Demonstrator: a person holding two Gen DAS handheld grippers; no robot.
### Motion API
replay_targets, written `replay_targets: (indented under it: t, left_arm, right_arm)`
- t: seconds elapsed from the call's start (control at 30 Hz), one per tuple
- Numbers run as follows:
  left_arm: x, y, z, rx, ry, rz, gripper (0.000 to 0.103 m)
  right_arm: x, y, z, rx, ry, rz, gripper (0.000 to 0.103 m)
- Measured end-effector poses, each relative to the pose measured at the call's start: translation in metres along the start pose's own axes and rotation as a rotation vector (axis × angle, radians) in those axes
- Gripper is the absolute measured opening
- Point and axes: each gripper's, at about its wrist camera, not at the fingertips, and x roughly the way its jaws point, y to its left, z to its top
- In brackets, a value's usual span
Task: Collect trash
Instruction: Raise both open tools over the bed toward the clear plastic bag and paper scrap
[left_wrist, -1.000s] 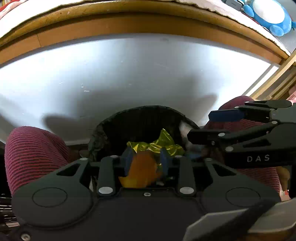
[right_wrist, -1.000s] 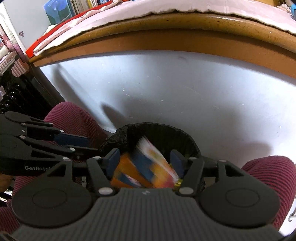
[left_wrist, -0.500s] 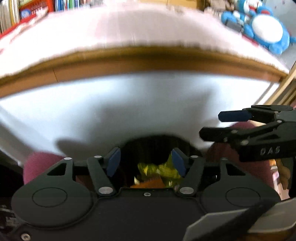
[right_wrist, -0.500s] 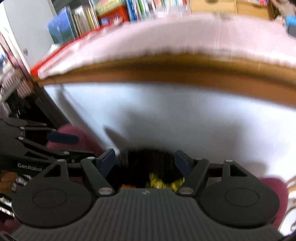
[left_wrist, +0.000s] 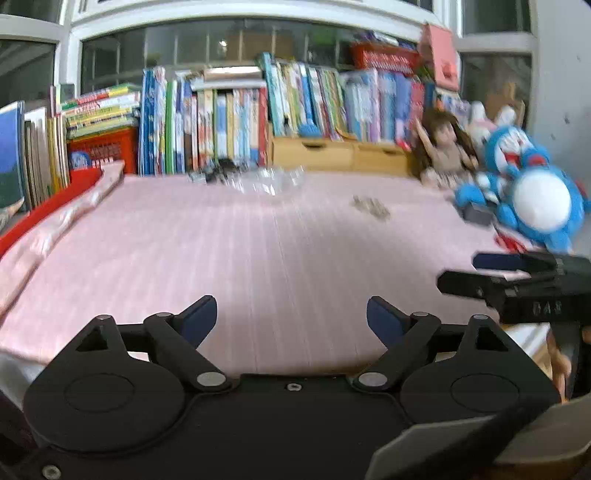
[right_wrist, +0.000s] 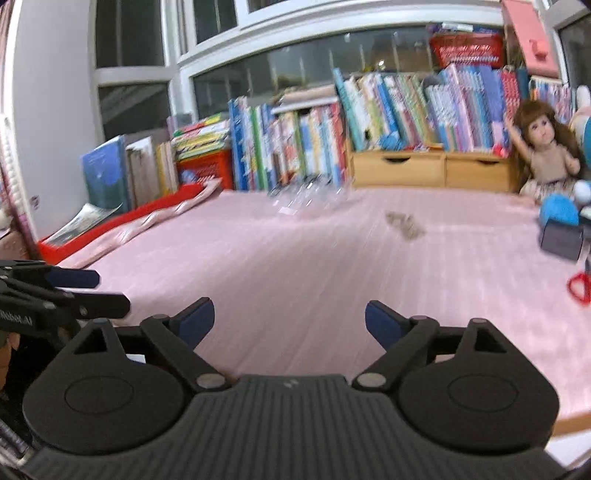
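From the left wrist, the left gripper has nothing between its blue pads, and its jaws are spreading wider, apart and empty, a stance that suits looking for the next piece rather than carrying one. Straight ahead of it lies the pink mat, bare near the fingers; far ahead, against the books, sits a crumpled clear wrapper, and ahead to the right a small grey scrap. Both look like trash left to collect. The right gripper juts in at its right, level with it. From the right wrist, the right gripper is likewise empty with jaws widening, pads well apart. The wrapper lies far ahead, slightly left of centre, the scrap ahead to the right and nearer. The left gripper shows at its left. No bin is visible in either view.
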Motion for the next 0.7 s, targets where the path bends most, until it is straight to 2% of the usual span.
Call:
replay_targets:
  t: [0.23,0.47,0.53,0.6,0.7]
  left_arm:
    - [0.073,0.029,0.052,-0.154,-0.066,-0.001,0.095]
    - [0.155,0.038,0.1,-0.15,-0.128,0.055,0.099]
    - [0.184,0.037,0.113,-0.144,-0.119,0.081,0.1]
    - [0.216,0.036,0.124,-0.156,-0.064,0.138,0.1]
    - [0.256,0.034,0.132,-0.171,-0.031,0.192,0.1]
  right_arm:
    - [0.039,-0.028,0.025,0.029,-0.005,-0.074,0.099]
    - [0.091,-0.06,0.048,0.07,0.015,-0.139,0.101]
    - [0.108,-0.071,0.055,0.094,0.027,-0.153,0.101]
    - [0.123,-0.079,0.06,0.109,0.042,-0.17,0.102]
    - [0.146,-0.093,0.067,0.141,0.077,-0.184,0.102]
